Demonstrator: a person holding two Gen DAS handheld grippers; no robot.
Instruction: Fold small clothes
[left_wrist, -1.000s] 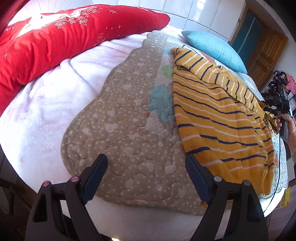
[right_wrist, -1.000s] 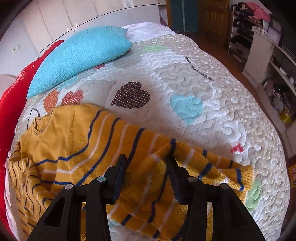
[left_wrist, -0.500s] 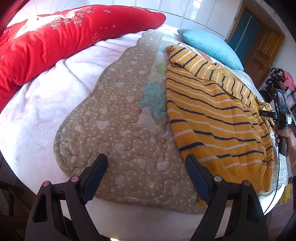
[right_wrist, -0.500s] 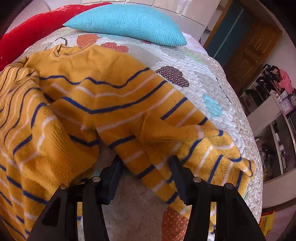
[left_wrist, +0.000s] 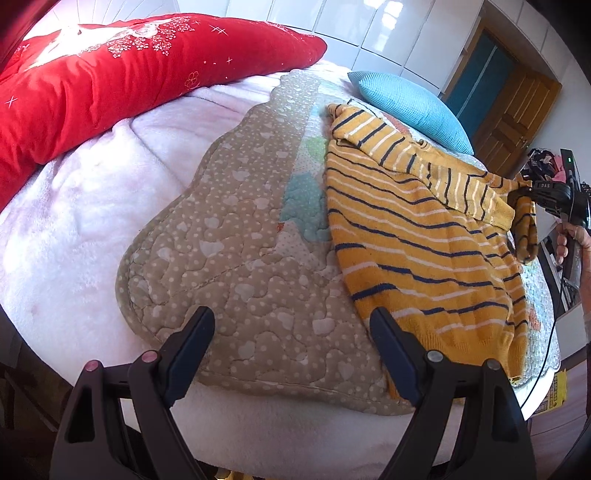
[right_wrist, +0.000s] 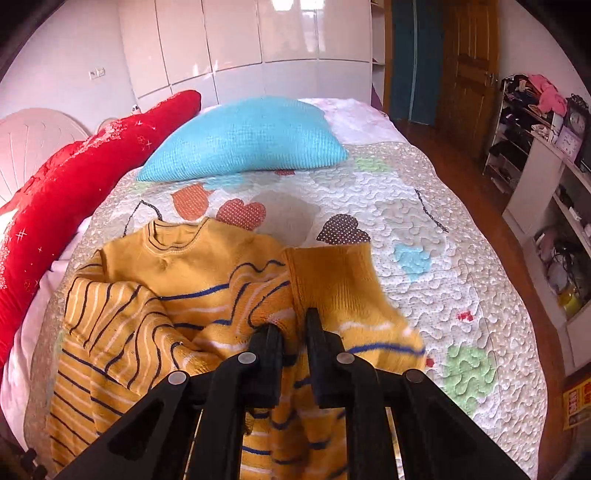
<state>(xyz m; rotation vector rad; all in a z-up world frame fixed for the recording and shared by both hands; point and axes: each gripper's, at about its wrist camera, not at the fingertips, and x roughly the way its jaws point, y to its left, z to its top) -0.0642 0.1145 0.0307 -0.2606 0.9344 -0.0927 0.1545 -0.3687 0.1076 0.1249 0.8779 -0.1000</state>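
A small yellow sweater (left_wrist: 424, 243) with navy and white stripes lies on a quilt (left_wrist: 236, 258) spread over the bed. My right gripper (right_wrist: 295, 328) has its jaws closing on the sweater's right sleeve (right_wrist: 332, 280), and the cloth is pinched between the pads and lifted off the quilt. In the left wrist view the right gripper (left_wrist: 517, 195) holds that sleeve up at the far right edge, a hand below it. My left gripper (left_wrist: 291, 325) hangs open over the quilt's near end, left of the sweater's hem, with nothing between its fingers.
A red pillow (left_wrist: 110, 74) lies along the bed's left side and a blue cushion (right_wrist: 243, 140) at the quilt's far end. White wardrobe doors (right_wrist: 258, 37) stand behind. A wooden door (right_wrist: 469, 66) and cluttered shelves (right_wrist: 546, 166) are at the right.
My right gripper has gone from half open around the sleeve to pinched on it and has risen, lifting the sleeve off the quilt. The left gripper has stayed open and nearly still.
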